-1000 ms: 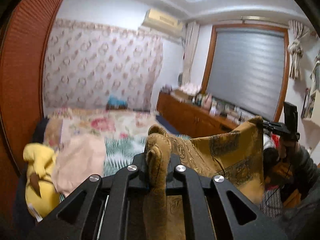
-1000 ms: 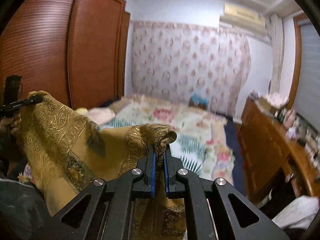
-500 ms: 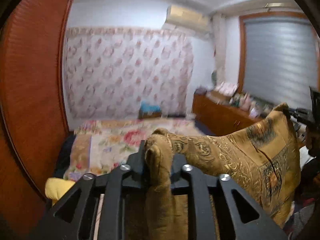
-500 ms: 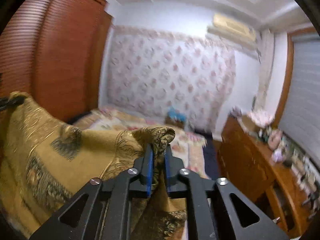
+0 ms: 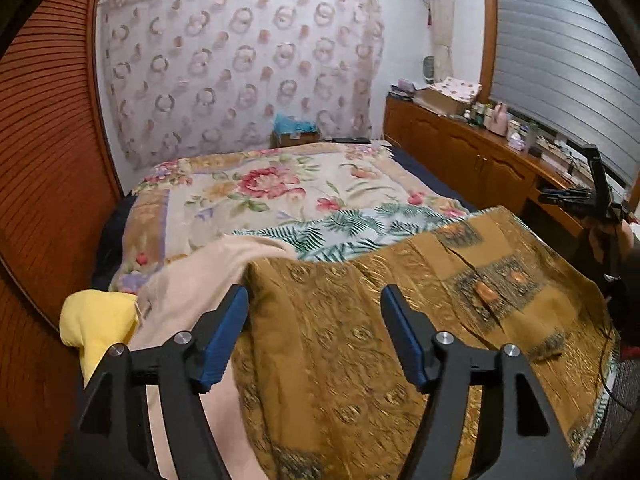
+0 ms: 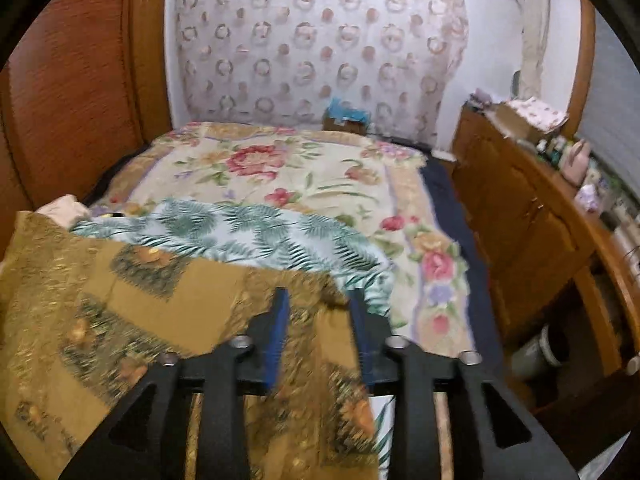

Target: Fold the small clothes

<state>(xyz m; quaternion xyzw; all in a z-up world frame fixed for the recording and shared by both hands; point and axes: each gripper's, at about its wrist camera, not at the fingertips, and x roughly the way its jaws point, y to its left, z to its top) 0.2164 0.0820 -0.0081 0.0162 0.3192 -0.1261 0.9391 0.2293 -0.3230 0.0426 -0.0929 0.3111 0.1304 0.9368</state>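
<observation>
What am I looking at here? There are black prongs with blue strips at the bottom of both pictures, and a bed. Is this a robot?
No robot arm: a person holds a two-finger tool in each hand, and each tool carries a wide-angle camera looking along its fingers. One picture comes from the left gripper, the other from the right gripper. The blue strips are the pads inside the jaws. Both sets of jaws stand open and hold nothing. Beneath them a gold patterned cloth lies spread on the bed, over a fern-print cloth. A pale pink garment and something yellow lie to its left. The right gripper also shows at the left picture's right edge.
</observation>
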